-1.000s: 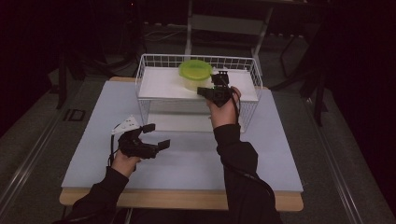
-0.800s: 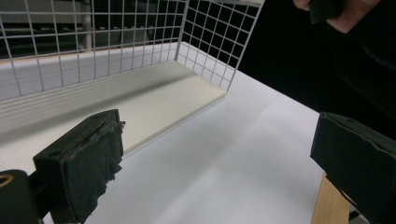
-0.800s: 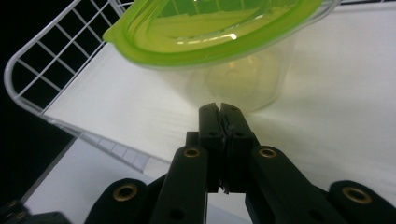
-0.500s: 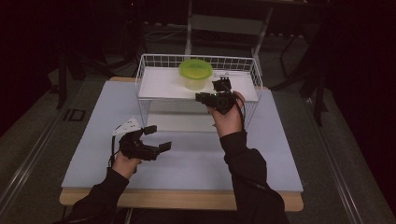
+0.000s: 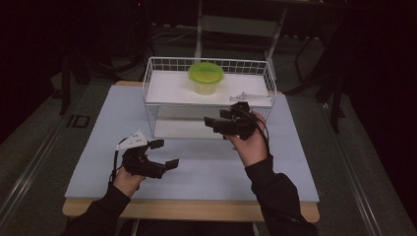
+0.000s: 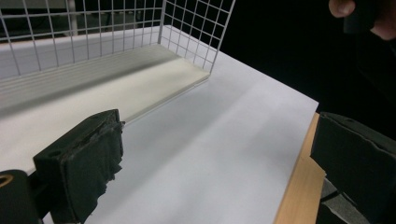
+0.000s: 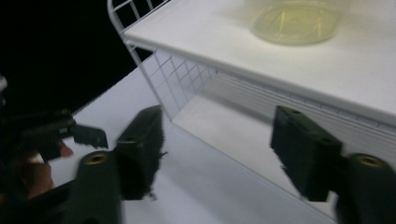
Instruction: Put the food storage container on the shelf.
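Seen from the high view: left tool (image 5: 163, 153) held low over the pale desk (image 5: 98, 128), jaws spread with nothing between them, grey plate on top, cable trailing back to the left hand (image 5: 127, 181). Ahead of it and to its right, a white wire rack (image 5: 152, 93) with a white upper shelf (image 5: 167, 91). Right tool (image 5: 216, 123) raised in the right hand (image 5: 253, 145) just in front of the rack's open lower level, pointing across toward the left, jaws apart and empty. Beyond the right tool, on the upper shelf, a clear tub with a green lid (image 5: 206, 77), upright, well apart from both tools. From the left gripper view: two black padded jaws wide apart at the bottom corners, holding nothing; pale desk (image 6: 224, 140) between and ahead of them, its wooden edge by the right jaw; the rack's white bottom board (image 6: 116, 84) and wire mesh wall (image 6: 196, 28) ahead and to the left; a bit of the right hand (image 6: 369, 18) far up at the right. From the right gripper view: jaws likewise spread and empty, slightly blurred; just beyond them the rack's lower level (image 7: 243, 126), above it the upper shelf (image 7: 327, 70) with the base of the tub (image 7: 294, 21) at the top; left tool (image 7: 79, 133) farther off at the left, over the desk (image 7: 196, 186).
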Tool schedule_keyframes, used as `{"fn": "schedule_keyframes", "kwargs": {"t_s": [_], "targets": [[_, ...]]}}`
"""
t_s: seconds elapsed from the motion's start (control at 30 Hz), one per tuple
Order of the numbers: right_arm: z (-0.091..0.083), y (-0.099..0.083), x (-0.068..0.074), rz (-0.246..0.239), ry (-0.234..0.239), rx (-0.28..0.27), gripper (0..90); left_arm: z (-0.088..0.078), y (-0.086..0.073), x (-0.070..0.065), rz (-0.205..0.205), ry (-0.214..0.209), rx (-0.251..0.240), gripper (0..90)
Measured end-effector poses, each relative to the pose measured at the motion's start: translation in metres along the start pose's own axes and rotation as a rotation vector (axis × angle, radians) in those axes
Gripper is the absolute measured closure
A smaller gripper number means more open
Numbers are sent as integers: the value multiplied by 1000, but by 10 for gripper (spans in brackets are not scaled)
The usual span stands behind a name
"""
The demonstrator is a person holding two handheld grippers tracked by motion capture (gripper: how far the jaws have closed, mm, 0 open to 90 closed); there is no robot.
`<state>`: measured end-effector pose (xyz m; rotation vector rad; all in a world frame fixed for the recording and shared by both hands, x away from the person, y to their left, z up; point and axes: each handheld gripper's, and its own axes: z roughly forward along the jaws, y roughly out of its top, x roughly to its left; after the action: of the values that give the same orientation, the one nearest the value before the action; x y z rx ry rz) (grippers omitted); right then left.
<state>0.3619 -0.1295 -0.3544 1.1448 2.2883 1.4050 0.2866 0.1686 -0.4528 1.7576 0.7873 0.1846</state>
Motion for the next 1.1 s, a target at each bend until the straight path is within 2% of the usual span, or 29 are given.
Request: {"fn": "schedule_keyframes", "kwargs": {"t_s": [0.1, 0.17, 0.2, 0.3, 0.37, 0.4, 0.43, 0.5, 0.8, 1.1], "targets": [[-2, -7, 1, -25, 18, 9, 259, -2, -2, -2, 4, -4, 6, 33], [-3, -11, 0, -21, 21, 6, 253, -3, -2, -3, 11, -7, 6, 33], [-6, -22, 0, -26, 34, -1, 232, -5, -4, -7, 31, -11, 5, 33], [-6, -34, 1, -35, 33, 2, 210, -6, -5, -8, 36, -15, 5, 33], [-6, -34, 1, -35, 33, 2, 210, -6, -7, -8, 37, -19, -1, 33], [-4, -40, 0, -36, 34, 5, 209, -6, -9, -7, 37, -16, 0, 33], [-1, -55, -1, -36, 39, 20, 209, -6, -10, -6, 37, -18, -2, 33], [1, -65, -2, -52, 25, 29, 207, -6, -12, -5, 32, -16, 0, 34], [3, -106, -16, -56, 23, 55, 204, 2, -22, -2, 33, -27, 29, 33], [-5, -130, -27, -89, 8, 77, 204, 9, -28, -4, 44, -42, 55, 33]]}}
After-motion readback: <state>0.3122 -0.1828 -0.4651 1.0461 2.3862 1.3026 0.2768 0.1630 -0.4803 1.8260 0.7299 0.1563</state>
